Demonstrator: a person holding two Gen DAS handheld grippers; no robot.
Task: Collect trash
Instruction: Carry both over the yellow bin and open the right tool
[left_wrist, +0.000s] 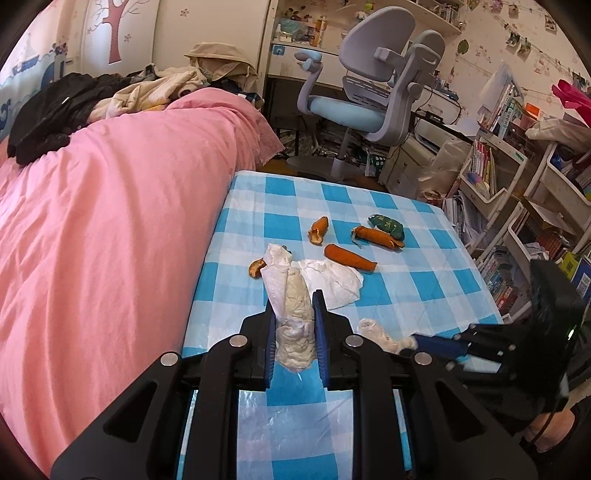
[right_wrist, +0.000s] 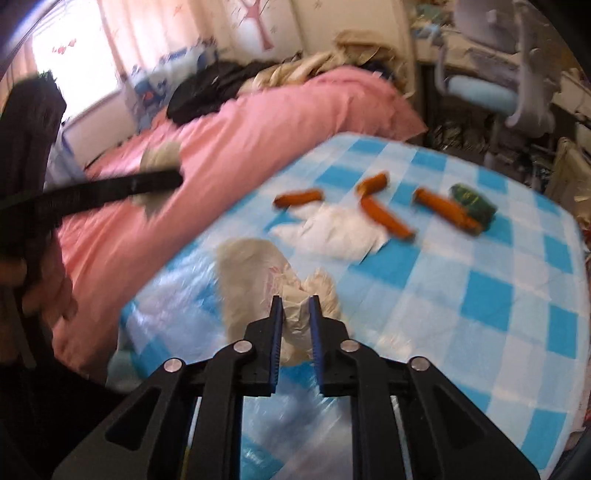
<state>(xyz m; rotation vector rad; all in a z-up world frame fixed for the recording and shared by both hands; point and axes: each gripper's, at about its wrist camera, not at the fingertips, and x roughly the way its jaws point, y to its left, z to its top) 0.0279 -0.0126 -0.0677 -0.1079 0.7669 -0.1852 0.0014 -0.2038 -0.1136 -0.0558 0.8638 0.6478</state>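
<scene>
Two tongs grip crumpled trash over the checked desk (left_wrist: 406, 291).
Left tongs (left_wrist: 295, 314) clamp a tissue wad (left_wrist: 291, 314) at lower centre; right tongs (right_wrist: 296, 314) pinch a pale bag (right_wrist: 255, 273); orange peels (left_wrist: 349, 258) lie beyond.

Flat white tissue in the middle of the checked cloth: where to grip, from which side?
Grip the white tissue at its near corner, which looks crumpled and slightly raised, and come from the near table edge. It lies almost flat, so a raised fold probably gives the fingers purchase. The orange peel touches its far edge, so avoid that side.
</scene>
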